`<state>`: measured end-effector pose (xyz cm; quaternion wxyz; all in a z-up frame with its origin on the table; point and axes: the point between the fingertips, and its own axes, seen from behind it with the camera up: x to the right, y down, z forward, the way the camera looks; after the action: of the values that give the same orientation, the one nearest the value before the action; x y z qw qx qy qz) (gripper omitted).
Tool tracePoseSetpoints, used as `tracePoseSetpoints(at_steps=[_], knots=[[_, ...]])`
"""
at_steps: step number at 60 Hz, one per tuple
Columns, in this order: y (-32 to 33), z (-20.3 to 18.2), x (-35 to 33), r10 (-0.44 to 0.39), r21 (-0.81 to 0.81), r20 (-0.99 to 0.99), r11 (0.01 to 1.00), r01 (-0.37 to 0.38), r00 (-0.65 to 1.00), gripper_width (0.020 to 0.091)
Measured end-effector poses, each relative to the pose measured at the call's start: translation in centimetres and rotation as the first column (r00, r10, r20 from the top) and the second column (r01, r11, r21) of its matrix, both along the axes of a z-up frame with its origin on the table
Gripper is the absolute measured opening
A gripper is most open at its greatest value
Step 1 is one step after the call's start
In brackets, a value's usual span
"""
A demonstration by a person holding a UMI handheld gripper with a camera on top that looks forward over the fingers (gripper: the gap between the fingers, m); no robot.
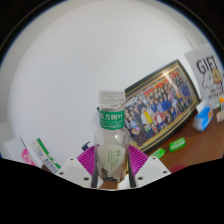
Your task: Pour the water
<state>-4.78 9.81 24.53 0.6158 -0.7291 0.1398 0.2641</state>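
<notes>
Pink-padded fingers of the handheld gripper (112, 172) close on the lower body of a clear plastic water bottle (112, 140), which stands upright between them, lifted in front of a pale wall. Both pads appear to press against the bottle's sides, so the grasp looks made. The bottle's white screw cap (112, 98) is on, above a green-and-white label (112, 123). Beyond the fingers, a framed group photograph (160, 108) leans against the wall at the back edge of a brown tabletop (205, 155), with a box marked "GIFT" (207, 72) beside it and small green items (165, 150) near the frame's foot. No cup or glass to receive water shows anywhere. Judging from this, only the pick-up is done; uncapping, finding a vessel and tilting to pour all remain.
</notes>
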Motion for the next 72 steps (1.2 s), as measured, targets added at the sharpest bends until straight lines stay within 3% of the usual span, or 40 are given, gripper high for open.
tracePoseSetpoints(at_steps=[5, 14, 28, 38, 44, 55, 63, 72], knots=[[0.4, -1.2, 4.1, -0.07, 0.028, 0.241, 0.997, 0.065, 0.968, 0.0429], [1.1, -6.1, 8.8, -0.094, 0.009, 0.511, 0.995, 0.104, 0.854, 0.0427], [1.3, -13.7, 11.5, -0.064, -0.063, 0.592, 0.99, 0.126, 0.803, 0.0428], [0.8, -17.2, 12.8, -0.056, -0.097, 0.616, 0.984, 0.146, 0.785, 0.0431], [0.6, -17.3, 13.0, -0.075, -0.075, 0.591, 0.986, 0.147, 0.803, 0.044], [0.5, -17.6, 13.3, -0.067, -0.097, 0.568, 0.984, 0.147, 0.82, 0.0565], [-1.1, -18.0, 13.4, -0.041, -0.188, 0.555, 0.967, 0.174, 0.831, 0.0869], [-4.8, -16.0, 12.7, -0.032, -0.254, 0.551, 0.946, 0.204, 0.834, 0.0855]])
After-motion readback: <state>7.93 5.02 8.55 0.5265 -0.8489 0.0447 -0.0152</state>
